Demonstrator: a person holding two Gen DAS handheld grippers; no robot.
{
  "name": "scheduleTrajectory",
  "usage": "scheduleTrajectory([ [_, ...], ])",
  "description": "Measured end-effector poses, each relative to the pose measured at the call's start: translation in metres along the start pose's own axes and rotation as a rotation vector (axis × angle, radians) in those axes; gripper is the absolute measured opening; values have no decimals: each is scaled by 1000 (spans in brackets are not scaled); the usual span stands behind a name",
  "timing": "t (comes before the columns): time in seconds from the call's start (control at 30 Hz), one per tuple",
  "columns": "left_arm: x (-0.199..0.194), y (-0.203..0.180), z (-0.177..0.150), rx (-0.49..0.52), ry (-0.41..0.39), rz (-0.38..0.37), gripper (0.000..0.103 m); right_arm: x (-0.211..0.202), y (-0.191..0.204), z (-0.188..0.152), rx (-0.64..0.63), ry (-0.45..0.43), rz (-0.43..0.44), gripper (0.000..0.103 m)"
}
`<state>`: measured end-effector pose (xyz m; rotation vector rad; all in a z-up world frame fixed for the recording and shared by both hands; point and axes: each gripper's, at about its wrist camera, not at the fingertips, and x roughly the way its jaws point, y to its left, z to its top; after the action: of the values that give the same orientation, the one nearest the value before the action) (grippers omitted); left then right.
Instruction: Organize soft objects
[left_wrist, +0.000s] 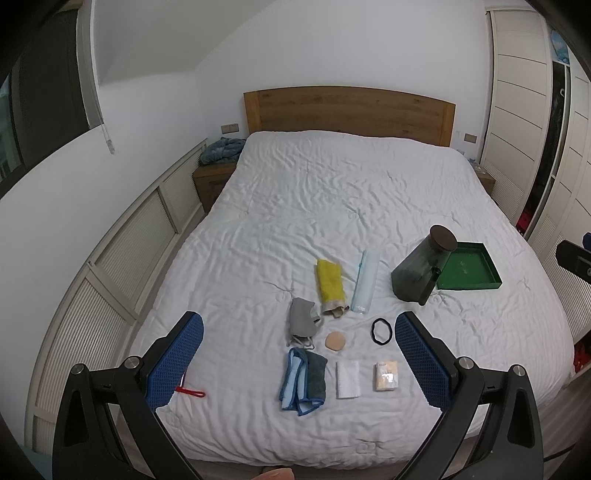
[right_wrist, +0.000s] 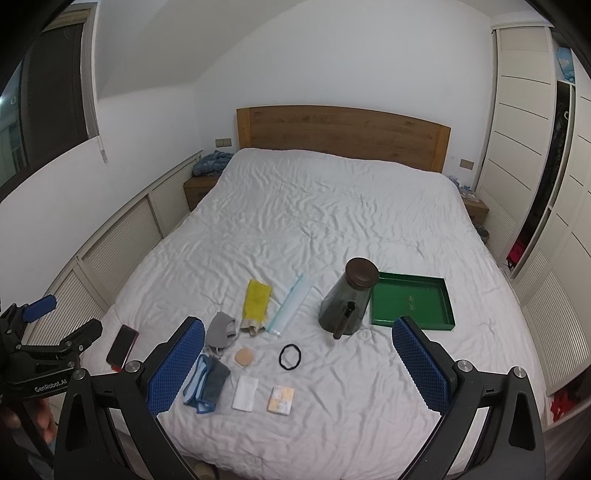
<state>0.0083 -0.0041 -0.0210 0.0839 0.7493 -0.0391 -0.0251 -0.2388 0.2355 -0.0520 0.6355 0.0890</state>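
Note:
On the white bed (left_wrist: 332, 206) lie a yellow cloth (left_wrist: 330, 286), a grey face mask (left_wrist: 303, 322), a folded blue and grey cloth (left_wrist: 303, 381), a round beige sponge (left_wrist: 335, 339), a black hair tie (left_wrist: 381, 331), a white folded tissue (left_wrist: 347, 379), a small yellow packet (left_wrist: 386, 375) and a clear zip bag (left_wrist: 364, 281). A green tray (right_wrist: 412, 304) sits at the right beside a dark jar (right_wrist: 347, 299). My left gripper (left_wrist: 299, 323) is open above the near items. My right gripper (right_wrist: 298, 328) is open too, holding nothing.
A dark phone with a red strap (right_wrist: 122, 345) lies near the bed's left edge. Wooden headboard (left_wrist: 349, 110) at the far end, nightstand with a blue bundle (left_wrist: 221, 151) at left, wardrobe doors (left_wrist: 517, 110) along the right. The left gripper's body (right_wrist: 44, 363) shows at the right view's left edge.

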Motion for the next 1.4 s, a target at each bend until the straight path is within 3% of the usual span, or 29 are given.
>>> scheduleTrajectory([
  [1.4, 14, -2, 1, 3, 17, 5, 102, 7, 0, 8, -19, 9, 12, 103],
])
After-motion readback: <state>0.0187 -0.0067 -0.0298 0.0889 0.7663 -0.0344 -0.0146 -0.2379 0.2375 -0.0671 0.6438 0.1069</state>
